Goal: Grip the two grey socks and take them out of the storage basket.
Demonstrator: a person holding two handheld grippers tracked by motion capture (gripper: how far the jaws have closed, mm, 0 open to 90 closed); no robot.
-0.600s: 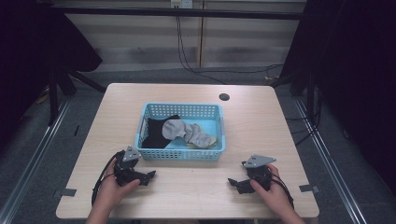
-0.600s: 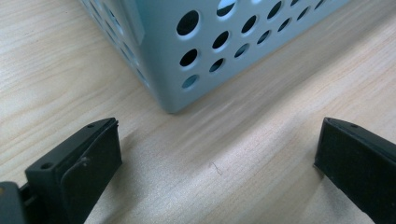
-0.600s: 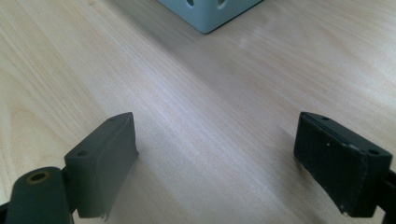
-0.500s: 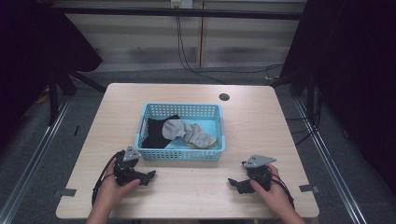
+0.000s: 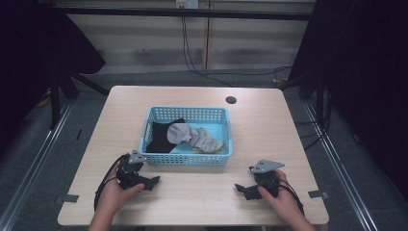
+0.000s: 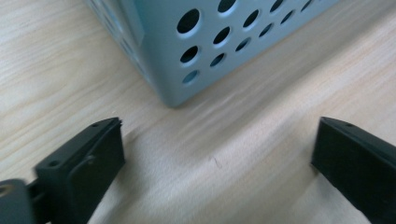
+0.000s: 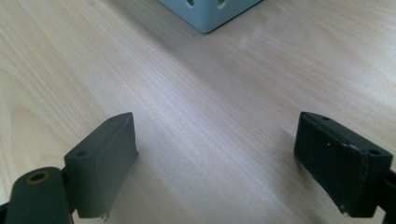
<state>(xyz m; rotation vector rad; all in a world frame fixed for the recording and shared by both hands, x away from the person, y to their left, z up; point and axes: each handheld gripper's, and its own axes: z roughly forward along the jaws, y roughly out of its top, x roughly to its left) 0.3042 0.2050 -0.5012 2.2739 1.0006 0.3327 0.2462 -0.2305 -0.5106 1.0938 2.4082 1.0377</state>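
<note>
light wooden table (image 5: 269,130) with a blue perforated basket (image 5: 186,160) at centre, holding a black sock (image 5: 161,134) at left and grey socks (image 5: 192,137) draped toward the right. left gripper (image 5: 153,182) low over the near left, just beside the basket's near-left corner, jaws wide apart on nothing. right gripper (image 5: 239,187) near right, apart from the basket, jaws likewise spread and empty.

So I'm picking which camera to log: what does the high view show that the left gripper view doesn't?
High view: the grey socks and a black garment inside the blue basket, both hands, the right tongs, and a dark hole in the table. Left gripper view: the left tongs wide open, up close. Both: the basket's perforated wall and the wooden table.
</note>
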